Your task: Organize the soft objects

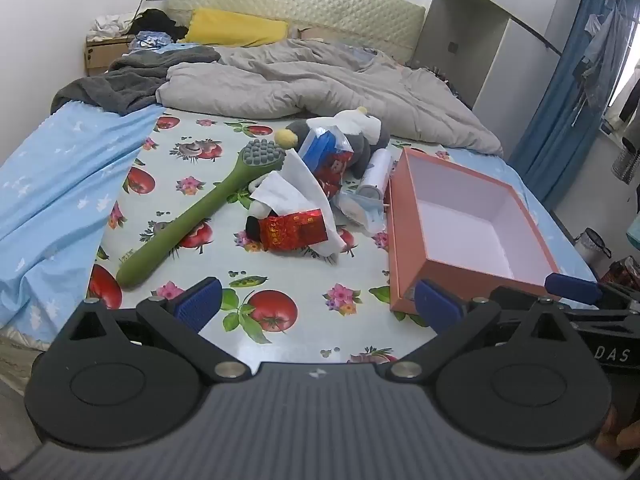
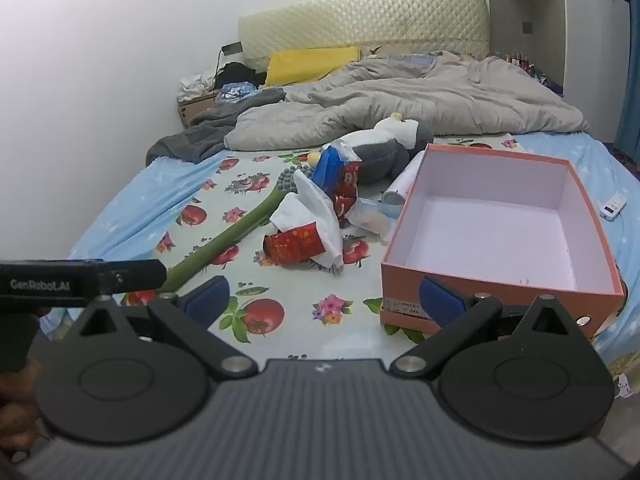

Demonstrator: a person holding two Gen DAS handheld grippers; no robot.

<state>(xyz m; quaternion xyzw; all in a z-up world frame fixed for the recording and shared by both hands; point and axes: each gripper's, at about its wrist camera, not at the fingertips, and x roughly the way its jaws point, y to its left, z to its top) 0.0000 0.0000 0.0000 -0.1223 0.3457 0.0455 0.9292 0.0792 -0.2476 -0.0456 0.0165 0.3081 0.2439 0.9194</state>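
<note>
Orange box (image 2: 500, 280) with a pale lining, lidless and holding nothing, near the bed's (image 1: 48, 168) right edge. Left of it, toward mid-bed: red tissue pack (image 2: 294, 245), plush penguin (image 2: 384, 148), blue-red packet (image 1: 326, 156), white roller (image 1: 374, 176) and green brush (image 1: 200, 212). Left gripper (image 1: 318, 306) and right gripper (image 2: 325, 295): jaws spread wide, holding nothing, above the foot edge.

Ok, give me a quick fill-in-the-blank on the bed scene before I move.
1. The pink box holds ____.
2. The green massage brush lies to the ____ of the red tissue pack.
3. Both the left gripper and right gripper are ____.

Missing words: nothing; left; open
</note>
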